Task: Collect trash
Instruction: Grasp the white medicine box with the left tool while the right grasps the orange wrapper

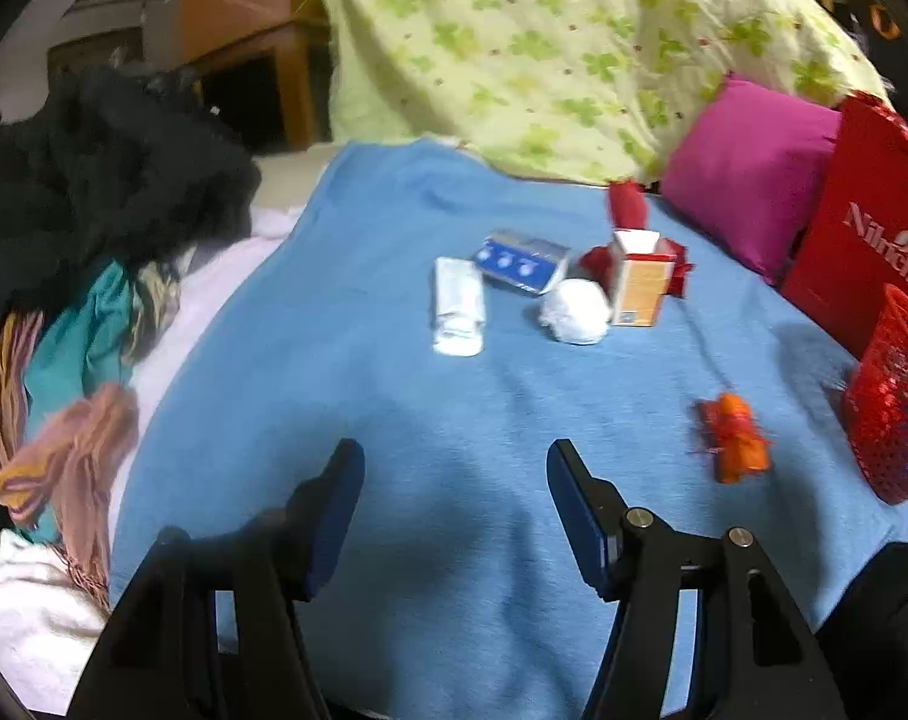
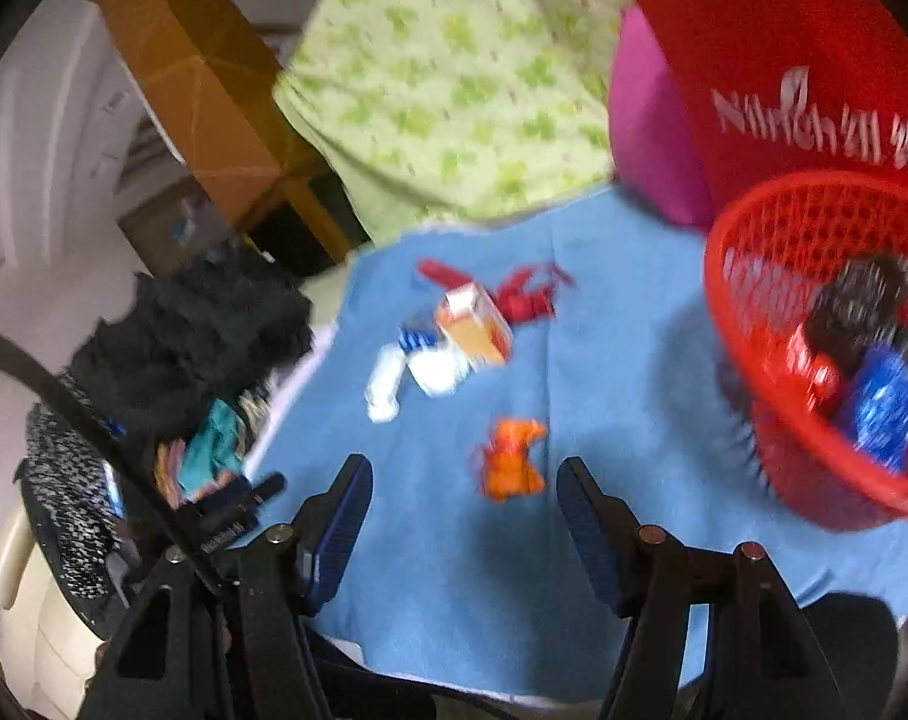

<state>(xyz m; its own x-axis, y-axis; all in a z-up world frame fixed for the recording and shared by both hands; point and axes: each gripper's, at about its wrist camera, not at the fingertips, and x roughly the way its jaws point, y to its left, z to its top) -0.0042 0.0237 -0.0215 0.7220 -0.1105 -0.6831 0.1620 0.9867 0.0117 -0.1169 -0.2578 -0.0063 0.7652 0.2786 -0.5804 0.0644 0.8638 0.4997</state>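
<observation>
Ahead of both tools on the blue blanket (image 1: 345, 360) lies the trash; both grippers hang over its near edge with jaws parted and nothing between them; left gripper (image 1: 454, 468) released, right gripper (image 2: 463, 483) released as well.

Step in hand, as I read it: the approach to the next pick; the red mesh basket (image 2: 748, 324) off to the right gripper's right already holds some wrappers, dark, red and blue, so collecting looks part done.

Nearest piece: the orange crumpled wrapper (image 2: 511, 459), just beyond the right gripper's fingertips and a touch right of centre; from the left gripper it sits off to the right (image 1: 736, 438), near the basket.

Farther ahead, a cluster: white tube-like pack (image 1: 458, 315), blue-and-white carton (image 1: 523, 261), white crumpled ball (image 1: 574, 309), orange-and-white carton (image 1: 637, 282) standing open, red wrapper (image 1: 628, 207) behind it; these touch or nearly touch one another.

Next move probably calls for: right gripper forward and down to straddle the orange wrapper, close, then carry right over the basket rim; the wrapper is soft and low, so the fingers may snag the blanket; the left gripper is better lined up for the white pack straight ahead.

Both views are motion-blurred, the right more so.
</observation>
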